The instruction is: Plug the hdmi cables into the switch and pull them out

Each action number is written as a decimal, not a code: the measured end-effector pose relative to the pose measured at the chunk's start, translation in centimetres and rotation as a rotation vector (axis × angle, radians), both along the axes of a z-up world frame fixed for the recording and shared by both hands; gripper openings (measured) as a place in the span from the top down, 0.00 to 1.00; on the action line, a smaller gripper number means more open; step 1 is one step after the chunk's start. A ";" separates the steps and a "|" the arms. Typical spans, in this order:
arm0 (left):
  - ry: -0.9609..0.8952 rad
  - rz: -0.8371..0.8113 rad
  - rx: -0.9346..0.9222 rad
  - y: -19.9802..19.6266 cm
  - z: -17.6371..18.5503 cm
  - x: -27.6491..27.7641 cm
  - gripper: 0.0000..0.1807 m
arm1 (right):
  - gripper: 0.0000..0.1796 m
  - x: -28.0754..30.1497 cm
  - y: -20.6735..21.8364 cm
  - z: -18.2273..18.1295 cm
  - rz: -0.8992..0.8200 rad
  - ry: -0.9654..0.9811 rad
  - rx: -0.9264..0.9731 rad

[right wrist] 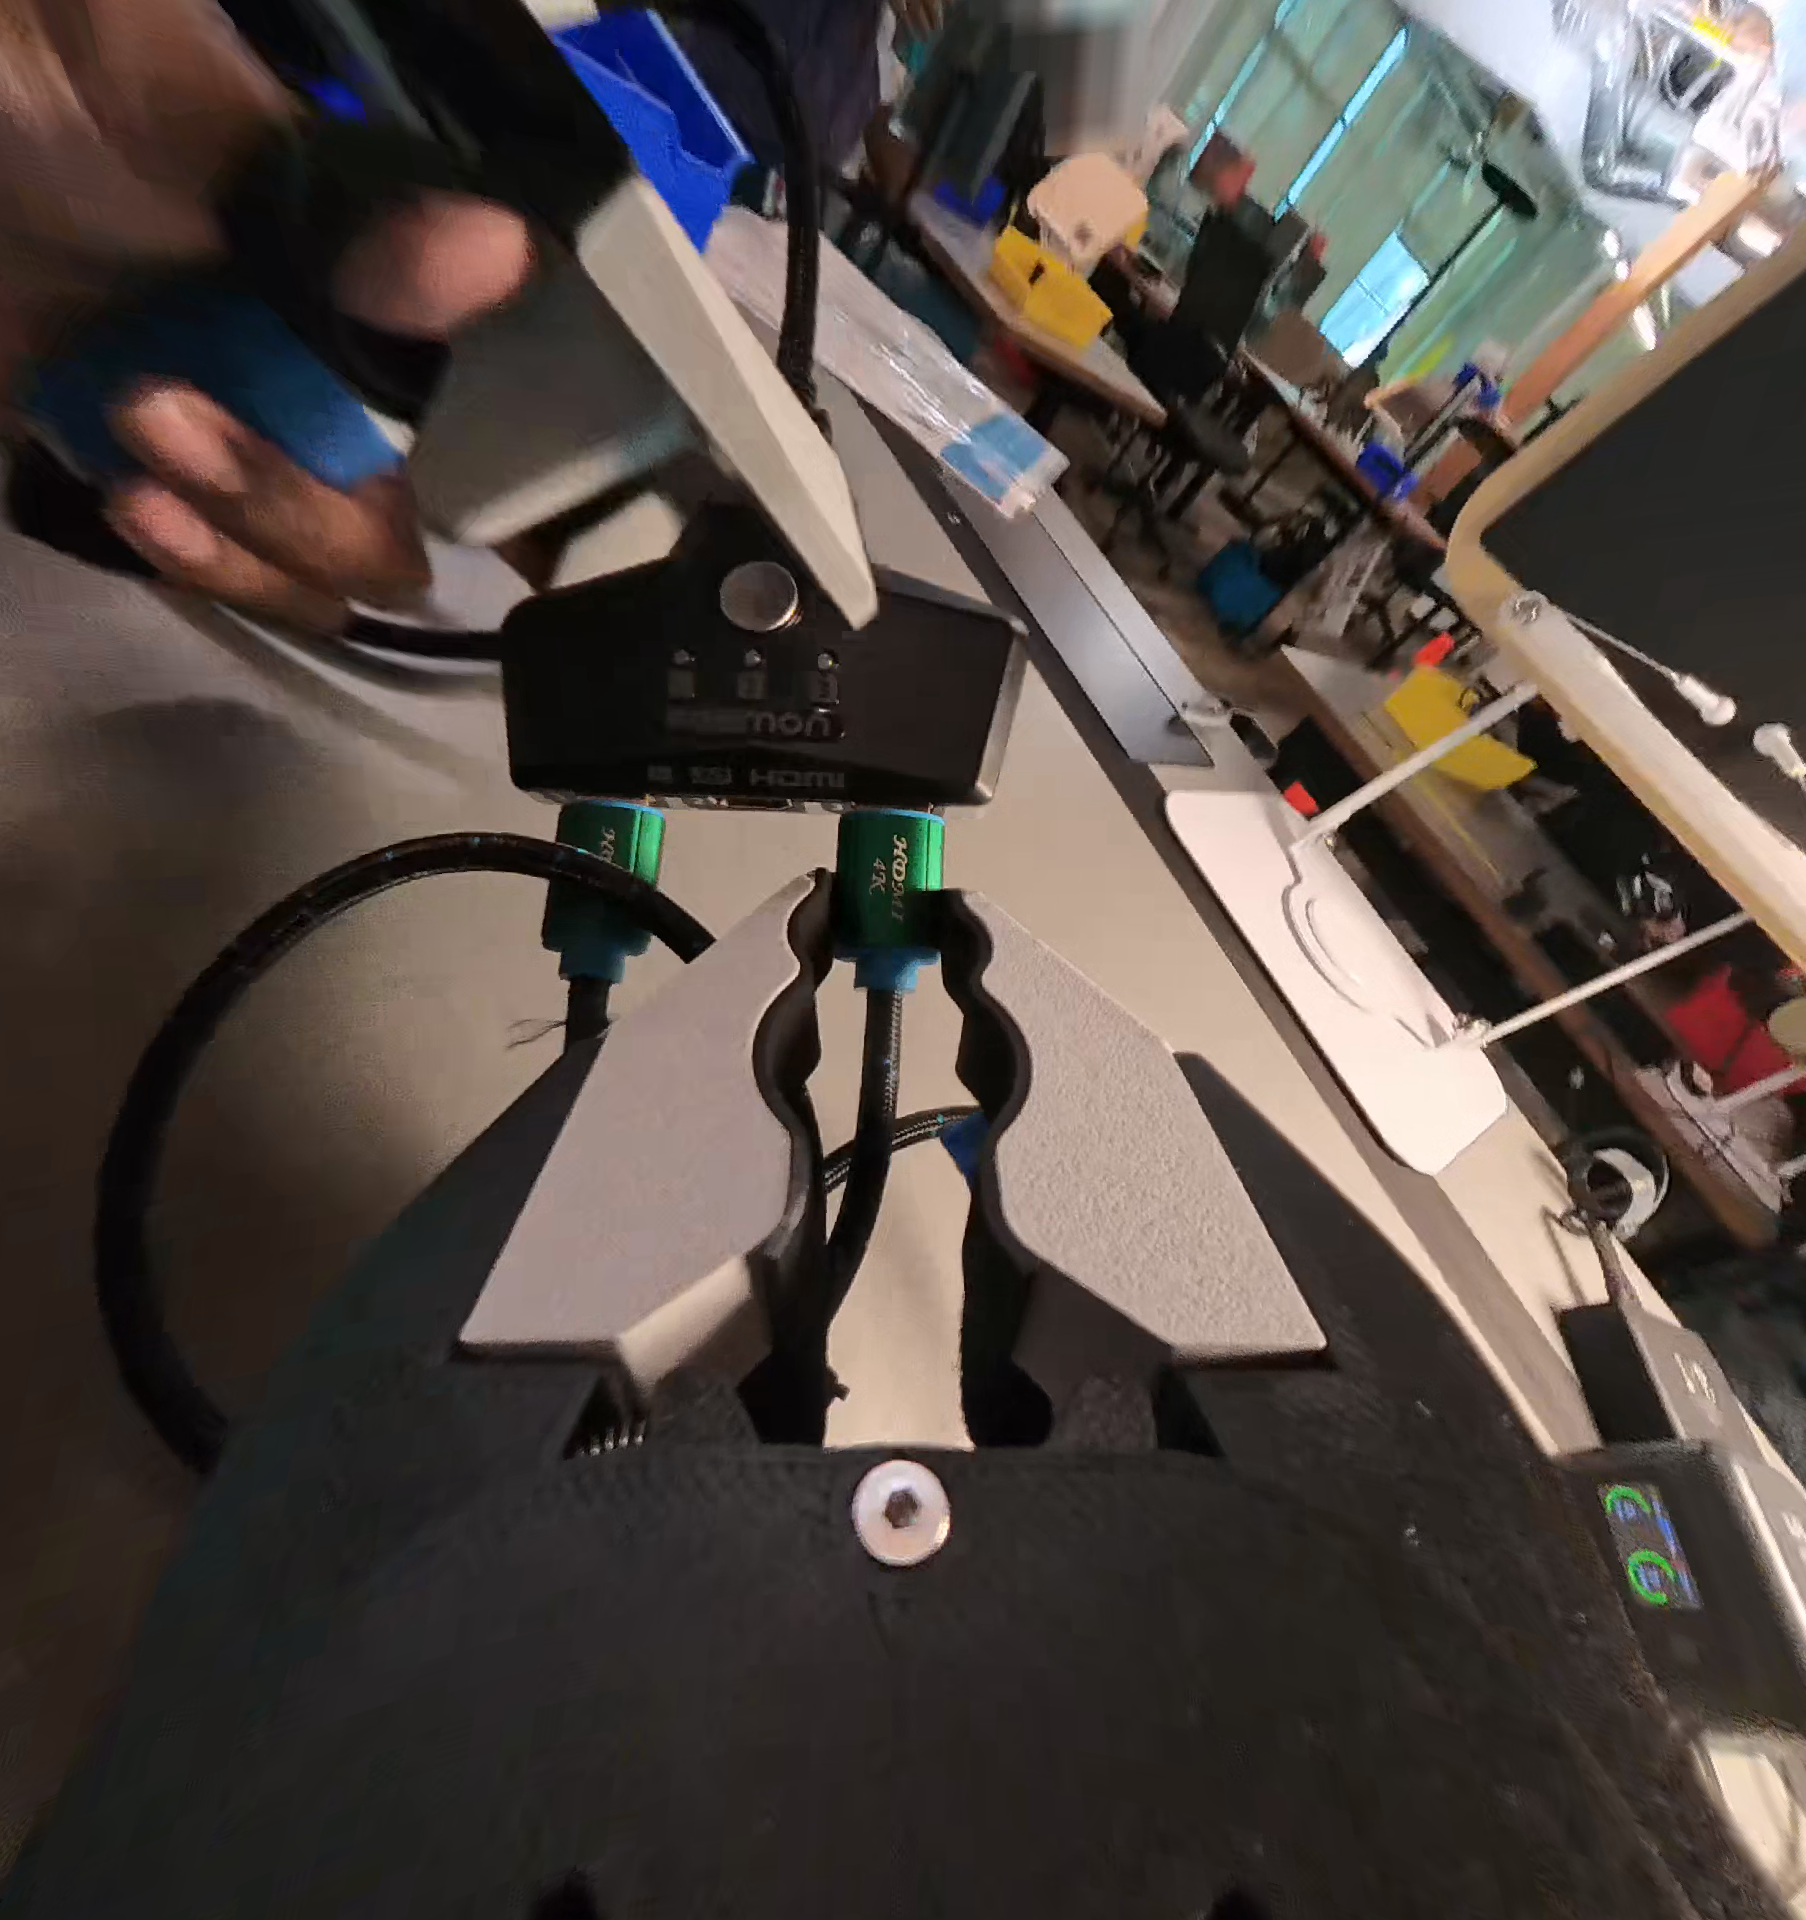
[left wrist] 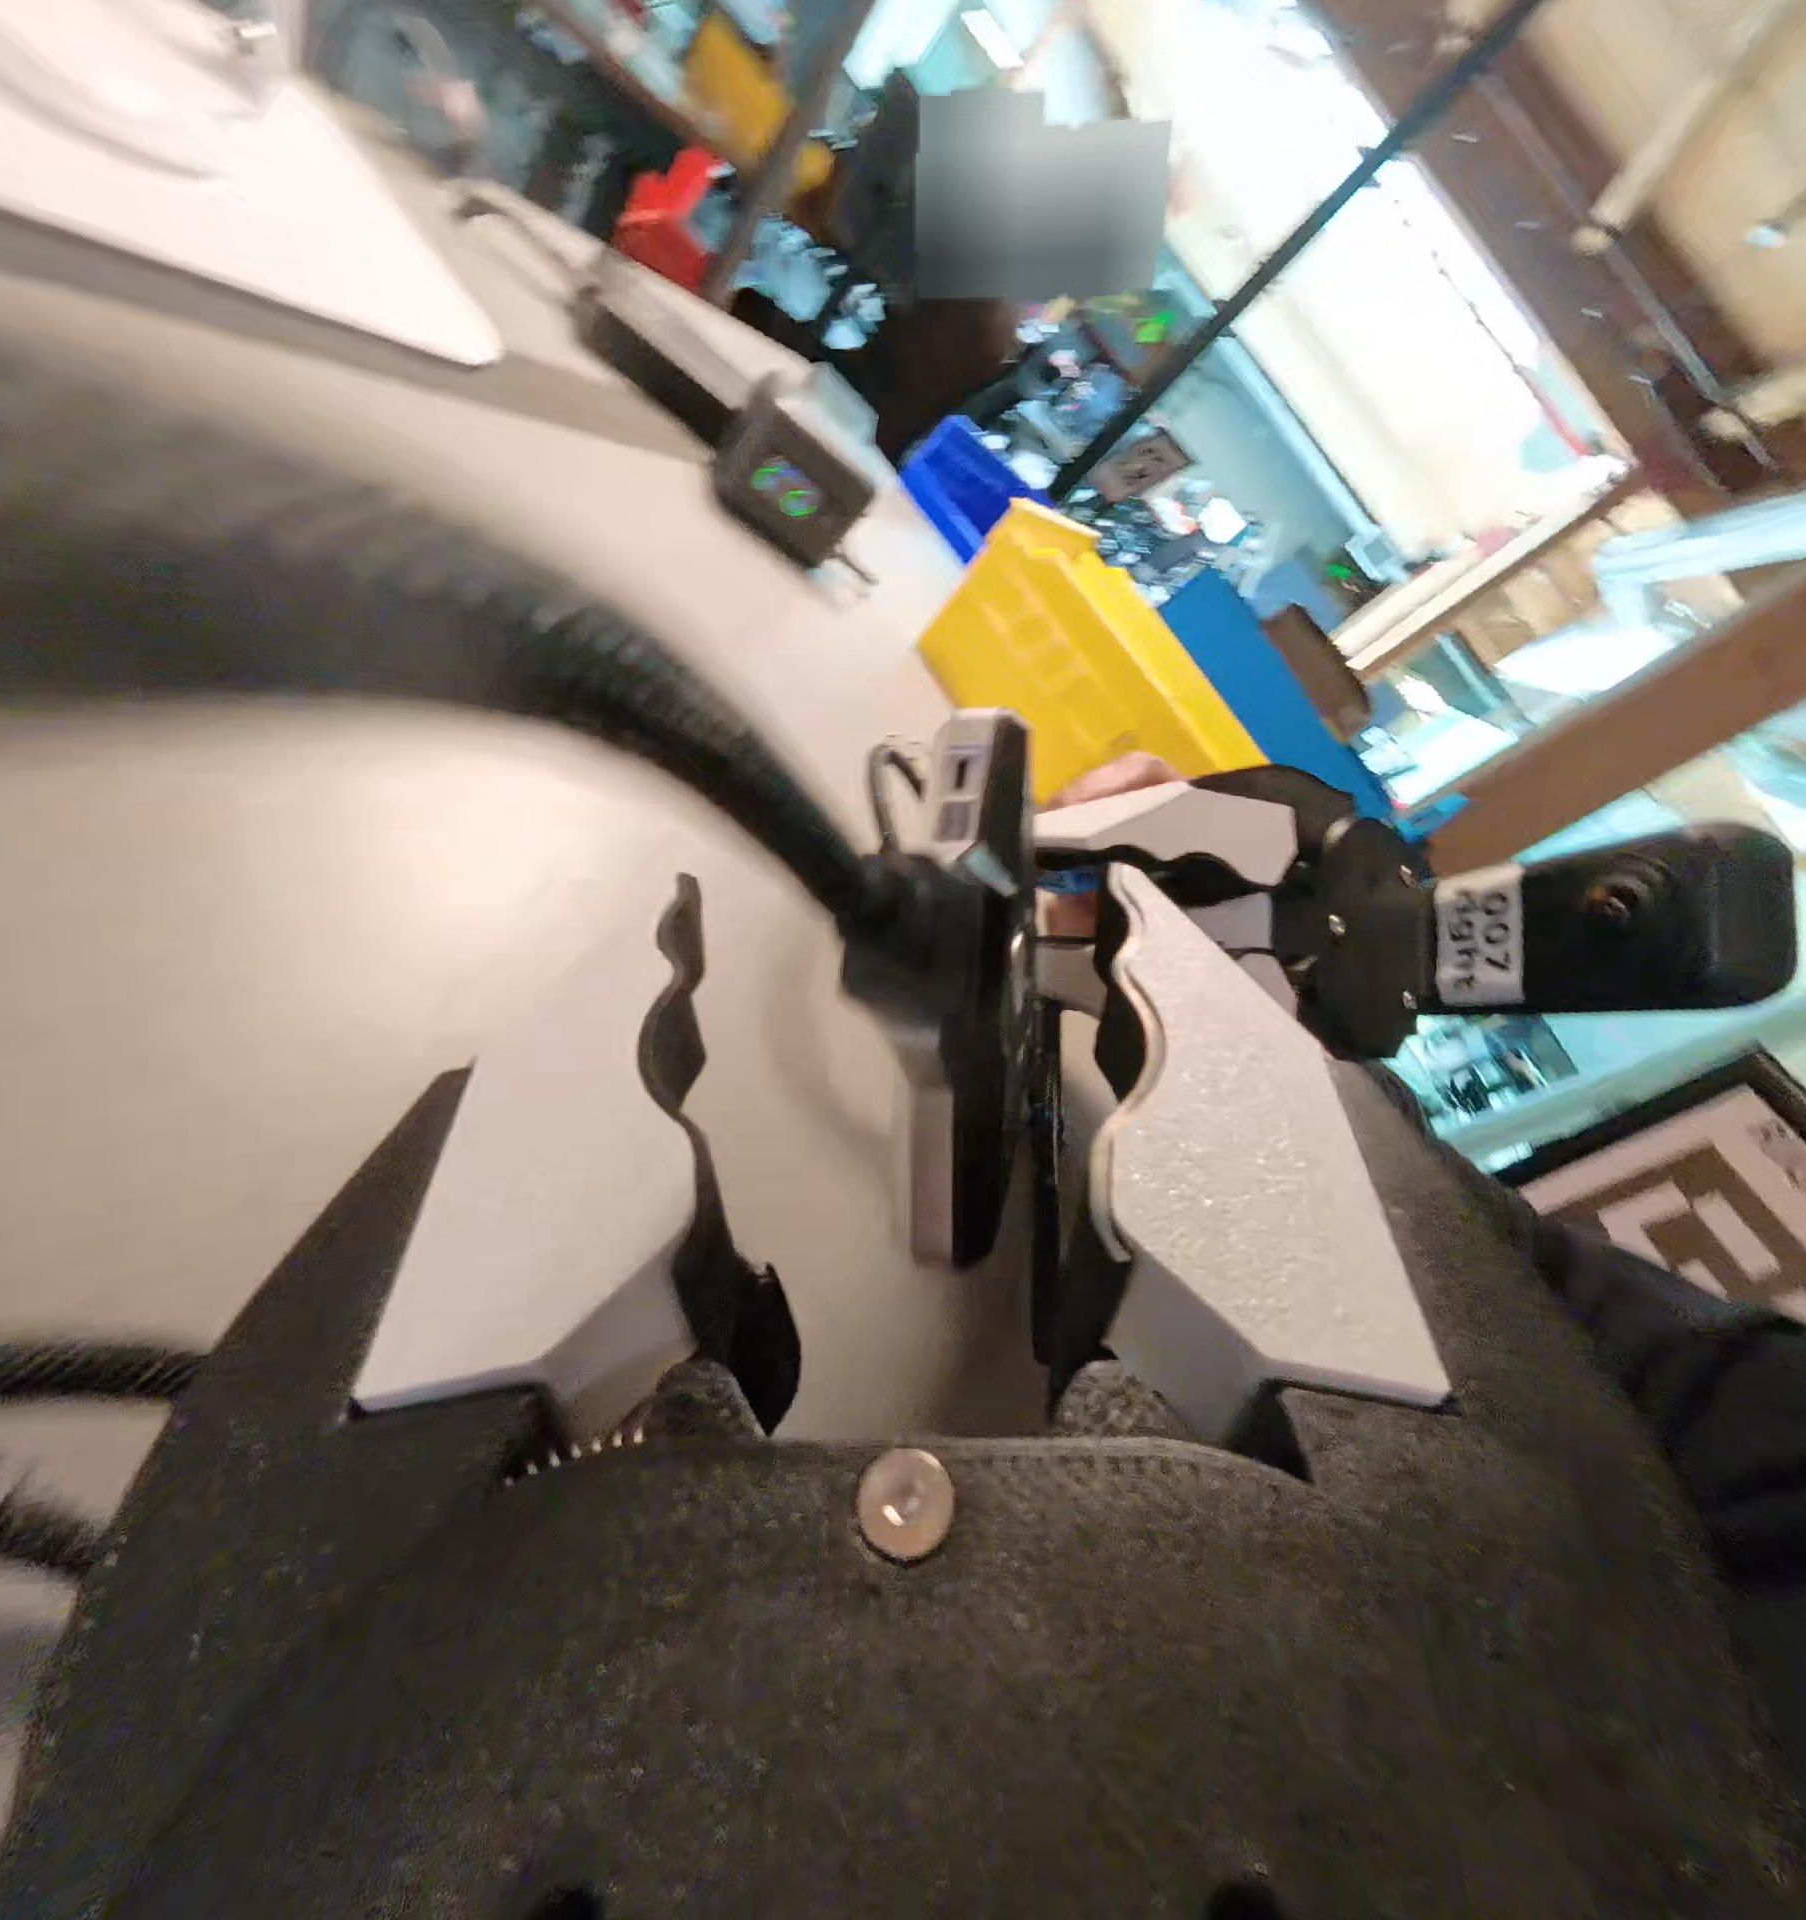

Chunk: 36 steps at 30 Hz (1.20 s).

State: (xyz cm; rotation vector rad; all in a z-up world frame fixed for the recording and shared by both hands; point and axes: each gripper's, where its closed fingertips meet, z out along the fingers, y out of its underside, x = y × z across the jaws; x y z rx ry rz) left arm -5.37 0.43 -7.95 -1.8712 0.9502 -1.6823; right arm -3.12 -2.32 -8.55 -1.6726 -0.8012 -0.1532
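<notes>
While the right gripper (right wrist: 883, 914) sits clamped on the right-hand green plug (right wrist: 886, 883), the plug's long axis runs straight along the fingers toward 12 o'clock, into the lower edge of the black switch (right wrist: 764, 707). Both fingertips pinch the plug's sides, cable (right wrist: 873, 1081) trailing back between the fingers toward 6 o'clock. Plug looks seated or nearly seated; the port itself is hidden, so depth can't be confirmed.

Second green plug (right wrist: 608, 873) sits at 9 o'clock of the held one, also at the switch's lower edge, untouched, its cable looping out toward 8 o'clock over the counter (right wrist: 255, 831).

Left gripper (left wrist: 899, 997) approaches the switch from the opposite side. In the left wrist view the switch (left wrist: 982, 997) shows edge-on between the fingers, closer to the right finger (left wrist: 1242, 1143); left finger (left wrist: 566, 1195) stands clear of it. Fingers apart, not squeezing. In the right wrist view one grey finger (right wrist: 733, 395) of that gripper lies over the switch's top at 12 o'clock, by the round button (right wrist: 759, 601); whether it presses down can't be told. A hand (right wrist: 234, 416) holds that gripper at 10 o'clock.

Judgement: the coming move runs along the 12–6 line, push or pull in line with the plug axis, right gripper doing the work, left one bracing the switch against sliding.
</notes>
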 end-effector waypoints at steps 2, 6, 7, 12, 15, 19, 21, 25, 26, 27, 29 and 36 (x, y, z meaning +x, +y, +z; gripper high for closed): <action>-0.054 -0.075 0.061 -1.7 0.1 0.6 0.69 | 0.88 -0.6 -0.1 -0.2 0.023 -0.030 0.012; -0.083 -0.051 0.149 -2.0 -0.2 0.7 0.85 | 0.88 -0.7 0.0 -0.6 0.037 -0.027 0.009; -0.085 -0.045 0.148 -2.0 -0.2 0.7 0.86 | 0.88 -0.6 0.2 -0.9 0.028 -0.028 0.005; -0.095 -0.037 0.125 -2.3 -0.4 0.6 0.87 | 0.88 -0.7 -0.1 -1.1 0.025 -0.153 0.033; -0.125 -0.038 0.134 -2.6 0.2 0.3 0.88 | 0.88 -0.9 -0.3 -0.5 0.019 -0.165 0.051; -0.165 -0.072 0.125 -3.0 0.5 -0.3 0.88 | 0.88 -1.4 -0.6 -0.1 0.034 -0.200 0.079; -0.175 -0.072 0.134 -2.9 0.8 -0.4 0.88 | 0.88 -1.5 -0.7 0.1 0.026 -0.204 0.088; -0.199 -0.089 0.147 -3.2 1.3 -0.5 0.88 | 0.88 -1.5 -0.7 0.7 0.038 -0.188 0.118; -0.200 -0.092 0.142 -3.1 1.3 -0.5 0.88 | 0.88 -1.6 -0.7 0.6 0.037 -0.180 0.116; -0.201 -0.098 0.131 -3.1 1.3 -0.5 0.88 | 0.88 -1.7 -0.8 0.6 0.044 -0.180 0.115; -0.216 -0.121 0.090 -3.2 1.2 -0.7 0.88 | 0.88 -1.9 -1.0 0.7 0.059 -0.189 0.117; -0.226 -0.090 0.094 -2.8 1.4 -0.6 0.89 | 0.88 -1.5 -0.4 0.7 -0.024 -0.191 0.103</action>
